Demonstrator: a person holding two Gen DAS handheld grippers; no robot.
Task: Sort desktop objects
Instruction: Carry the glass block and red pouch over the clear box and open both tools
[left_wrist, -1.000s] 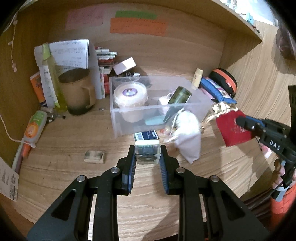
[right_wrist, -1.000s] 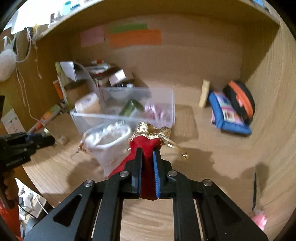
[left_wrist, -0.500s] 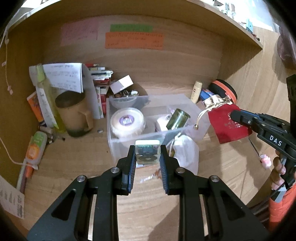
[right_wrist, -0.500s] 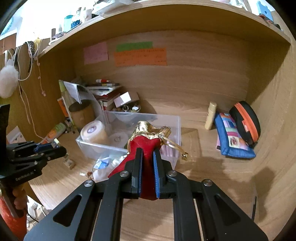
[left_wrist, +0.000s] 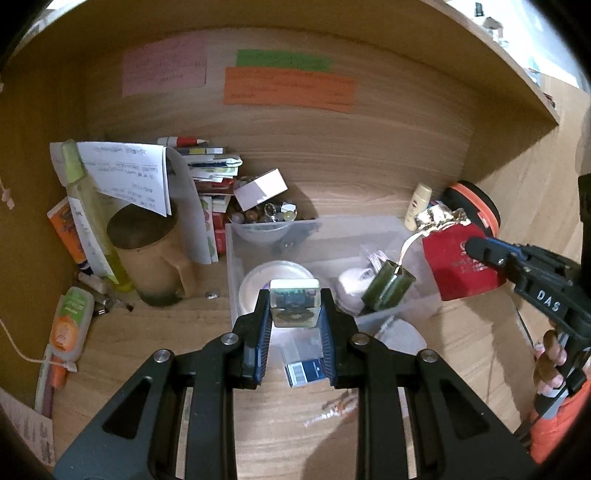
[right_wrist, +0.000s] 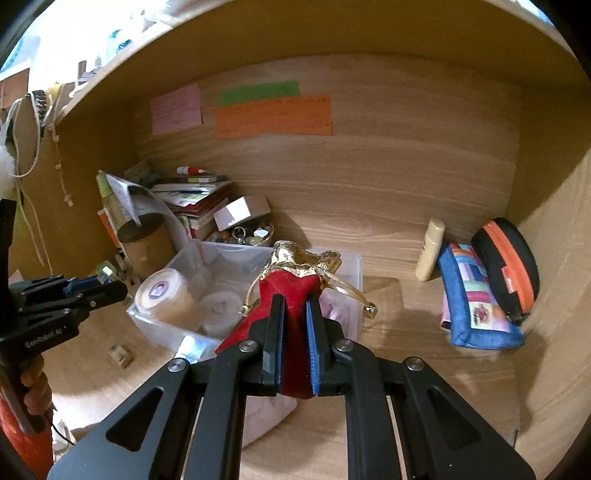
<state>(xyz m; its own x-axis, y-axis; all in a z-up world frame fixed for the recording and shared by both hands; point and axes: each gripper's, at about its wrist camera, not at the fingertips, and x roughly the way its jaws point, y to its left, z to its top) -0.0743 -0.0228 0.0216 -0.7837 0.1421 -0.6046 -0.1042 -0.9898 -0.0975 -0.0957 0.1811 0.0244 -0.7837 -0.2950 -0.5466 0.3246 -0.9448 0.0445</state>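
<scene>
Your left gripper (left_wrist: 294, 308) clamps a small clear case (left_wrist: 294, 307) above the clear bin's (left_wrist: 236, 254) near wall, its long axis running up and away from you. Your right gripper (right_wrist: 295, 321) pinches a red pouch (right_wrist: 288, 295), gold mouth pointing upward, over the same bin. Its dangling gold cord (right_wrist: 347, 290) could snag the rim.
</scene>
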